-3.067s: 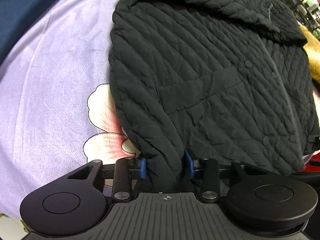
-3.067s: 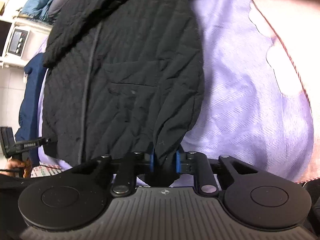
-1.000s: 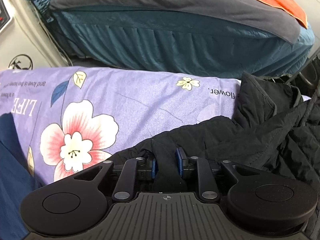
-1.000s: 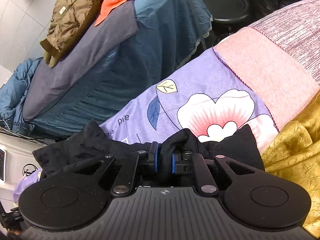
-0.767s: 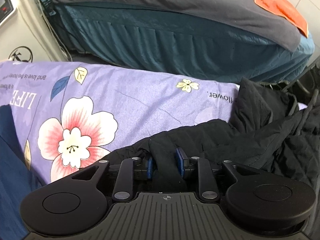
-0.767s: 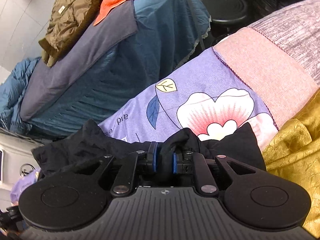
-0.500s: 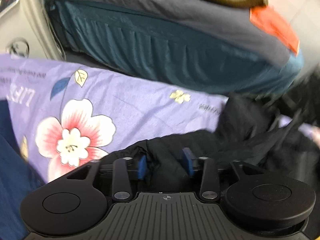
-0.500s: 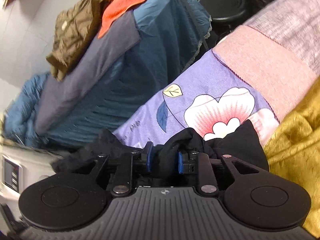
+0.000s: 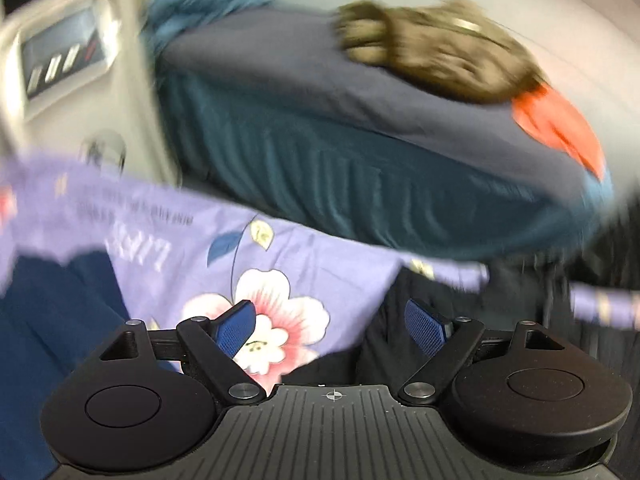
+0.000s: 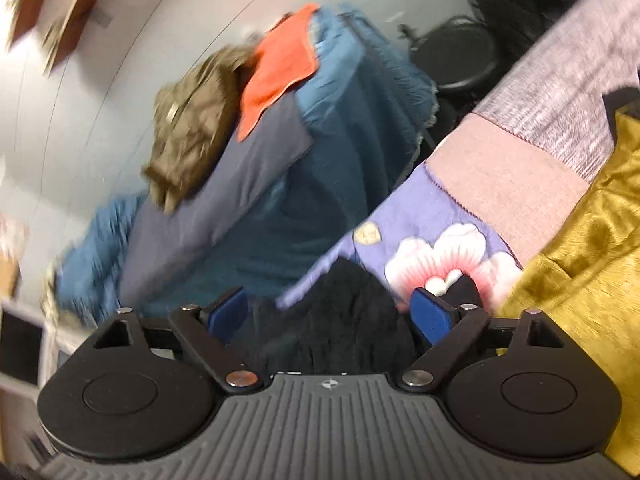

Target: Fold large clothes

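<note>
Left gripper (image 9: 332, 326): jaws spread wide, holding nothing, over purple flowered sheet (image 9: 304, 256), black jacket (image 9: 384, 336) bunched low at right of the gap. Right gripper (image 10: 330, 312): jaws spread wide, black jacket (image 10: 340, 320) heaped between the blue pads (image 10: 430, 314), not pinched, beside gold cloth (image 10: 580, 280). Behind, blurred: blue bed (image 9: 360, 160) with brown coat (image 9: 436, 56) and orange cloth (image 9: 560, 128) on top.

We see motion blur over both views; the black jacket (image 10: 344, 320) is largely hidden beneath the right gripper's (image 10: 330, 312) body.
</note>
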`<state>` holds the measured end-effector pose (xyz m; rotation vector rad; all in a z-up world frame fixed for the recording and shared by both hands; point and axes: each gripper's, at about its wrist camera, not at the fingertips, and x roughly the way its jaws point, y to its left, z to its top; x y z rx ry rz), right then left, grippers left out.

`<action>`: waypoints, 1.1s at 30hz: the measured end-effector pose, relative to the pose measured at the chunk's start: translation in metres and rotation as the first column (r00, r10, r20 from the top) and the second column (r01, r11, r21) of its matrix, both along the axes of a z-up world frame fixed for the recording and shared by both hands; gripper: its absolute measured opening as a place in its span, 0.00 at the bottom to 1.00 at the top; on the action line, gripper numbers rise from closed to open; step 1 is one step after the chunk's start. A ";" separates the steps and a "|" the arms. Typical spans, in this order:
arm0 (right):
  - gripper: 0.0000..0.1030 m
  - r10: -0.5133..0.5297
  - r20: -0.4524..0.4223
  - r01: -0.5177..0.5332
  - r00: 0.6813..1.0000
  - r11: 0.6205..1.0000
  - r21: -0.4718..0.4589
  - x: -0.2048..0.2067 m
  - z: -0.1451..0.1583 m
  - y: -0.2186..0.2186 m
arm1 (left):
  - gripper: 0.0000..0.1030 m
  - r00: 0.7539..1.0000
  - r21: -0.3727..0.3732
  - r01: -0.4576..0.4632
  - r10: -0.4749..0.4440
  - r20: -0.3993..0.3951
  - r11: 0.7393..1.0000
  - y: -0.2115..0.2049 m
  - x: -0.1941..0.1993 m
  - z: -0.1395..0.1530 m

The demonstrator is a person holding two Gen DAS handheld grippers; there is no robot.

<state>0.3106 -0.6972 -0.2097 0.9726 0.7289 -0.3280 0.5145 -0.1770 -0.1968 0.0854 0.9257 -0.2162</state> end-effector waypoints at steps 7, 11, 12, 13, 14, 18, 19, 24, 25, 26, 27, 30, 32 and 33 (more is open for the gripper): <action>0.98 0.351 -0.155 -0.384 0.923 0.839 -0.387 -0.023 0.010 0.130 | 1.00 0.952 0.138 0.278 -0.292 0.092 0.951 -0.049 -0.142 -0.031; 0.99 0.455 -0.191 -0.488 0.870 0.735 -0.470 -0.030 -0.004 0.192 | 1.00 0.958 0.132 0.282 -0.287 0.020 0.950 -0.082 -0.171 -0.061; 0.99 0.475 -0.215 -0.517 0.853 0.717 -0.467 -0.026 -0.010 0.203 | 1.00 0.959 0.142 0.276 -0.282 0.025 0.951 -0.090 -0.172 -0.066; 0.99 0.486 -0.244 -0.541 0.839 0.704 -0.460 -0.021 -0.016 0.212 | 1.00 0.958 0.160 0.273 -0.283 0.043 0.949 -0.098 -0.171 -0.070; 0.99 0.488 -0.265 -0.554 0.832 0.697 -0.455 -0.015 -0.021 0.218 | 1.00 0.957 0.180 0.271 -0.285 0.054 0.946 -0.104 -0.167 -0.074; 1.00 0.467 -0.334 -0.573 0.819 0.705 -0.419 0.016 -0.040 0.226 | 1.00 0.968 0.246 0.246 -0.253 -0.006 0.938 -0.126 -0.132 -0.096; 1.00 0.470 -0.367 -0.592 0.803 0.700 -0.399 0.024 -0.046 0.225 | 1.00 0.970 0.258 0.238 -0.242 -0.019 0.936 -0.128 -0.122 -0.101; 1.00 0.478 -0.445 -0.636 0.757 0.693 -0.339 0.072 -0.072 0.220 | 1.00 0.978 0.266 0.204 -0.188 -0.085 0.942 -0.141 -0.066 -0.122; 1.00 0.472 -0.449 -0.634 0.759 0.694 -0.342 0.082 -0.075 0.217 | 1.00 0.979 0.259 0.196 -0.176 -0.099 0.946 -0.143 -0.054 -0.125; 1.00 0.470 -0.455 -0.636 0.756 0.691 -0.343 0.090 -0.078 0.216 | 1.00 0.980 0.256 0.186 -0.160 -0.116 0.949 -0.145 -0.041 -0.128; 1.00 0.464 -0.460 -0.634 0.757 0.694 -0.342 0.101 -0.082 0.213 | 1.00 0.980 0.253 0.177 -0.146 -0.138 0.951 -0.146 -0.032 -0.131; 1.00 0.461 -0.500 -0.640 0.733 0.717 -0.277 0.125 -0.096 0.201 | 1.00 0.971 0.247 0.169 -0.118 -0.210 0.954 -0.151 -0.002 -0.142; 1.00 0.458 -0.526 -0.649 0.716 0.714 -0.262 0.140 -0.100 0.199 | 1.00 0.966 0.247 0.162 -0.102 -0.239 0.955 -0.155 0.012 -0.146; 1.00 0.452 -0.536 -0.649 0.713 0.714 -0.261 0.148 -0.102 0.199 | 1.00 0.963 0.244 0.154 -0.090 -0.254 0.958 -0.156 0.018 -0.149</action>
